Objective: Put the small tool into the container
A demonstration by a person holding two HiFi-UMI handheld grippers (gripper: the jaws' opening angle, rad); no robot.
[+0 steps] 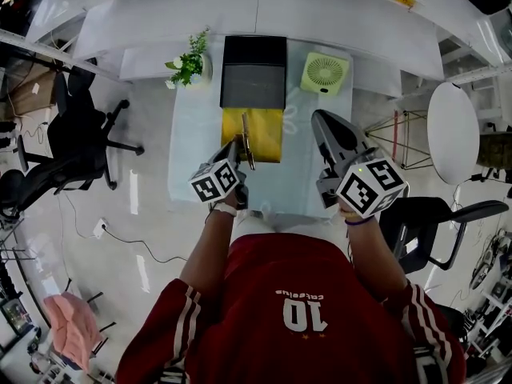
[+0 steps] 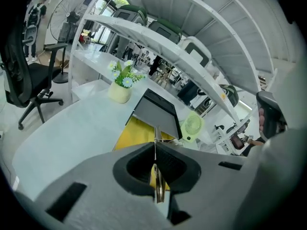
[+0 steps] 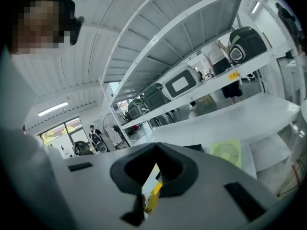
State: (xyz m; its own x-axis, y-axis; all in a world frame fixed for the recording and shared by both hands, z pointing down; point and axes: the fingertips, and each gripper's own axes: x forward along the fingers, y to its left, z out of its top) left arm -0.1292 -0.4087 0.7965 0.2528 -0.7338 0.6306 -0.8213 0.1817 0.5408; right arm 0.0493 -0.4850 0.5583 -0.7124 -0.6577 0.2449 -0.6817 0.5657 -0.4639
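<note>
In the left gripper view my left gripper is shut on a thin, flat metal tool, whose tip sticks out past the jaws. In the head view the same tool hangs over a yellow mat, with the left gripper at the mat's left edge. The open black container stands just beyond the mat and shows ahead of the jaws in the left gripper view as the black container. My right gripper hovers to the right of the mat, its jaws together with nothing between them, as the right gripper view also shows.
A potted plant stands left of the container and a green fan right of it, both on the pale table. White shelving curves behind. A black office chair stands on the floor to the left, another to the right.
</note>
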